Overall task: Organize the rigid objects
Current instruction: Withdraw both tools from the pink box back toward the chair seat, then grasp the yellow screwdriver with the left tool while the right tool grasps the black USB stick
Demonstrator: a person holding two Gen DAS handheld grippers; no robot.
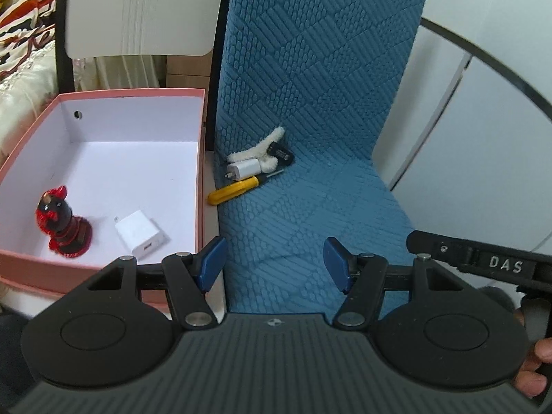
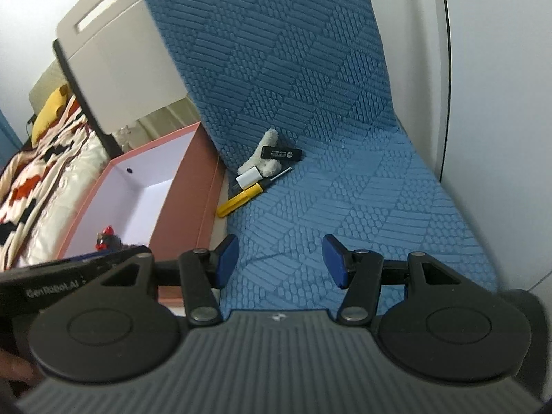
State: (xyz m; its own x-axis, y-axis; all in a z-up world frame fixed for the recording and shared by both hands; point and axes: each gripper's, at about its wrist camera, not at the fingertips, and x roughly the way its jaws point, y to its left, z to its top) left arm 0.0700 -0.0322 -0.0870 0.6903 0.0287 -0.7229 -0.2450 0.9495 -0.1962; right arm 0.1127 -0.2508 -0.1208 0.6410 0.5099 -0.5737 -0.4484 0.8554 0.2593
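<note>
Yellow plastic marks the screwdriver [image 1: 234, 189], lying at the back-left corner of the blue seat cover [image 1: 310, 207], its handle reaching over the seat edge toward the box. A white charger [image 1: 243, 169] rests against its shaft, and a black stick [image 1: 281, 151], perhaps a USB drive, lies partly on a white fluffy piece [image 1: 262, 148] behind it. We judge these four a leftover cluster, pushed into the crease where seat meets backrest.

The pink box [image 1: 203, 158] stands just beside the seat on its left. It holds a second charger [image 1: 143, 234] and a red-and-black figurine [image 1: 62, 220], standing upright, so we read it as the sorting target, two items in. The fluffy piece looks soft and may not belong with the rigid set.

Left gripper [image 1: 274, 262]: blue pads apart at a middling gap, nothing between them, over the seat's near-left edge, tilted down toward the cluster. Right gripper [image 2: 279, 262]: likewise part-open and empty, alongside on the right, aimed at the same corner. Both are well apart from the cluster. Fingers [image 1: 533, 372] of the person's hand show at the frame edge. We expect a pick of the screwdriver or charger next.
</note>
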